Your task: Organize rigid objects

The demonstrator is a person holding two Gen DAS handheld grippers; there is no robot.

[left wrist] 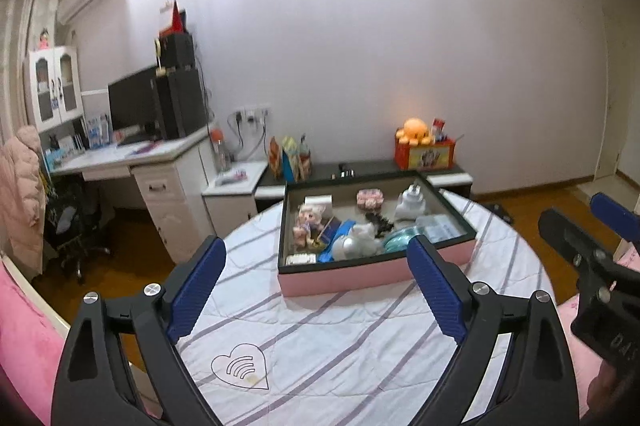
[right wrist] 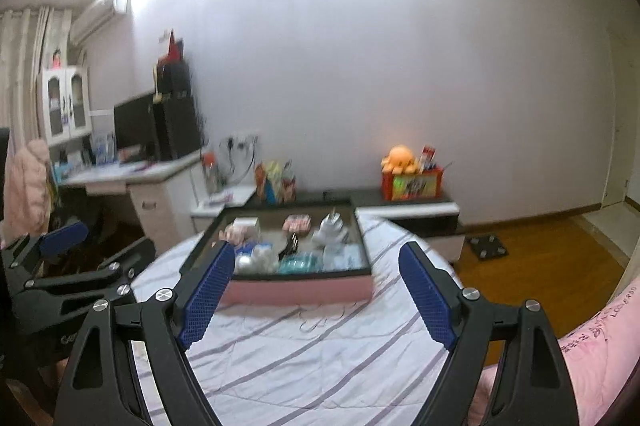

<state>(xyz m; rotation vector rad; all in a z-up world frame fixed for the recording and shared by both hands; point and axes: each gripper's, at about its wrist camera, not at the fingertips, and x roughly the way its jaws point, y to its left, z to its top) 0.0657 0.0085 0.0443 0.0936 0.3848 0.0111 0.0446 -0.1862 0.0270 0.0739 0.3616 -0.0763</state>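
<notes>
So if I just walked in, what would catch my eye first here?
Probably the pink tray crammed with small toys and boxes, sitting on the striped round table. Framing it up close are the open blue-padded left gripper and right gripper, both empty. Behind, an orange plush octopus glows atop a red box by the wall.

A pale wall (left wrist: 380,65) backs a white desk (left wrist: 120,157), a low dark-topped cabinet (left wrist: 360,167) and wooden floor (right wrist: 540,258), with what looks like curtains (right wrist: 20,65) at left.
</notes>
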